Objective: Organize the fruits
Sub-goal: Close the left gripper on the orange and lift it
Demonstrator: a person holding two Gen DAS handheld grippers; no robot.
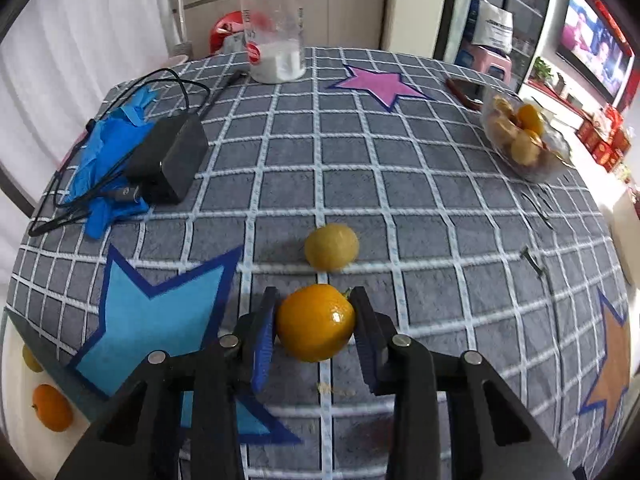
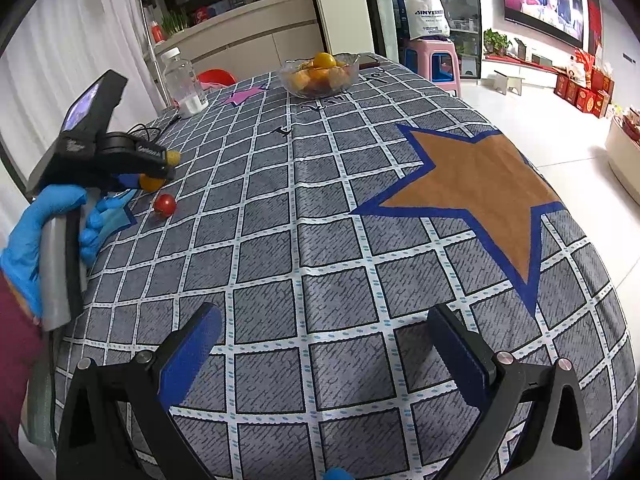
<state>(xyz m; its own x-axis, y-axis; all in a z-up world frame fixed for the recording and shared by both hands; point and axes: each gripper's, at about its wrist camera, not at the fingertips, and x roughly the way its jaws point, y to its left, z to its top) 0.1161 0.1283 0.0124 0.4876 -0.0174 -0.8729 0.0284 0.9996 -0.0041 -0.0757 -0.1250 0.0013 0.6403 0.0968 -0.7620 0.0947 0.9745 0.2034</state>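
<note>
In the left wrist view my left gripper (image 1: 315,294) is shut on an orange fruit (image 1: 316,322) that rests on the checked tablecloth (image 1: 400,184), with a blue pad against each side. A yellow fruit (image 1: 331,246) lies just beyond it. The right wrist view shows the same gripper (image 2: 160,172) held by a blue-gloved hand (image 2: 28,232), with the orange fruit (image 2: 151,183), the yellow fruit (image 2: 174,157) and a small red tomato (image 2: 165,204) nearby. My right gripper (image 2: 325,312) hangs open over bare cloth at the near edge. A glass bowl (image 2: 348,65) of fruit stands far back.
A clear bottle (image 1: 276,24), a black charger (image 1: 172,160) with its cable on blue gloves (image 1: 100,148), and a phone (image 1: 464,90) lie toward the far side. The glass bowl (image 1: 560,160) is at right. Two fruits (image 1: 52,408) sit on a white surface at lower left.
</note>
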